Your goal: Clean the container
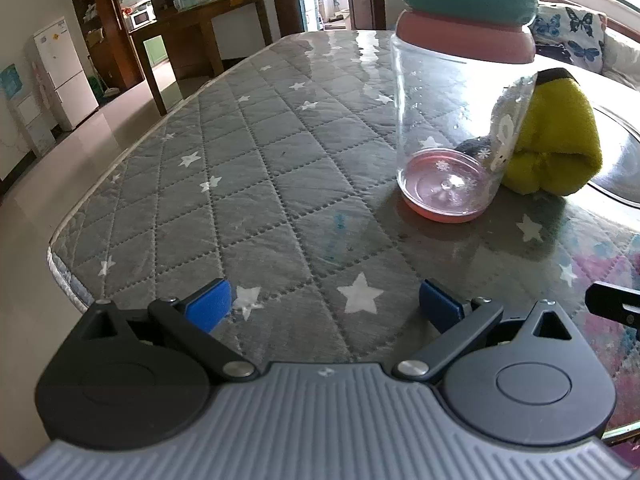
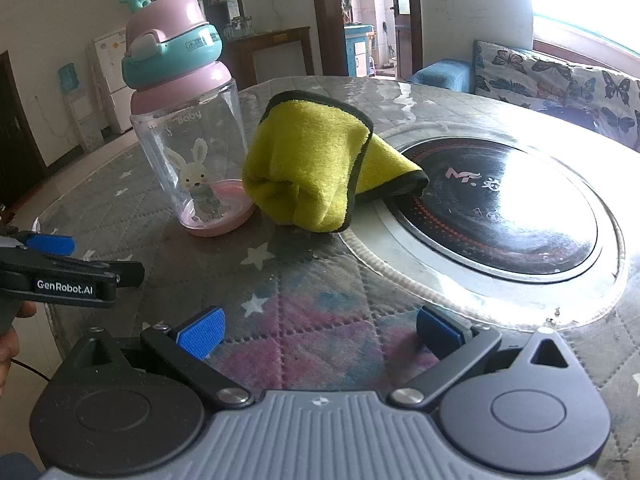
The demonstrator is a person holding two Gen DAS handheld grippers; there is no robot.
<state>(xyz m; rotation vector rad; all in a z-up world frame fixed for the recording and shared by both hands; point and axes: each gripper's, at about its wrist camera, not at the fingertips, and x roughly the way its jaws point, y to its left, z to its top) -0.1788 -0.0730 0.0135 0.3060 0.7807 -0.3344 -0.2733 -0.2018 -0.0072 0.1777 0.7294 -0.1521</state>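
The bottle [image 2: 188, 136] stands upright on the bench [image 2: 304, 280], at about 11 o'clock in the right wrist view. Its body is clear plastic with a rabbit print and a pink base; a pink and teal lid [image 2: 172, 52] with teal antlers closes the top. Nothing is visible inside it. Just beside it, at its 3 o'clock, lies a folded yellow cloth [image 2: 308, 164] with a dark edge, close against the base of the bottle; whether they touch I cannot tell. One corner of the cloth hangs over the rim of a round black cooktop [image 2: 504, 216] set into the bench at 1 o'clock.

The right tool [image 2: 320, 334] hovers low over the bench with its blue pads wide apart, holding nothing, well short of bottle and cloth. The left tool [image 2: 60, 270] shows at 9 o'clock in the same view, side-on, with part of a hand [image 2: 12, 340] behind it.

In the left wrist view the left tool [image 1: 326, 304] also has its jaws spread and empty above the quilted, star-printed cover [image 1: 240, 184] under the glossy bench top. The bottle [image 1: 452, 128] stands at 1 o'clock, the cloth [image 1: 560, 140] behind it to the right, both apart from the pads.
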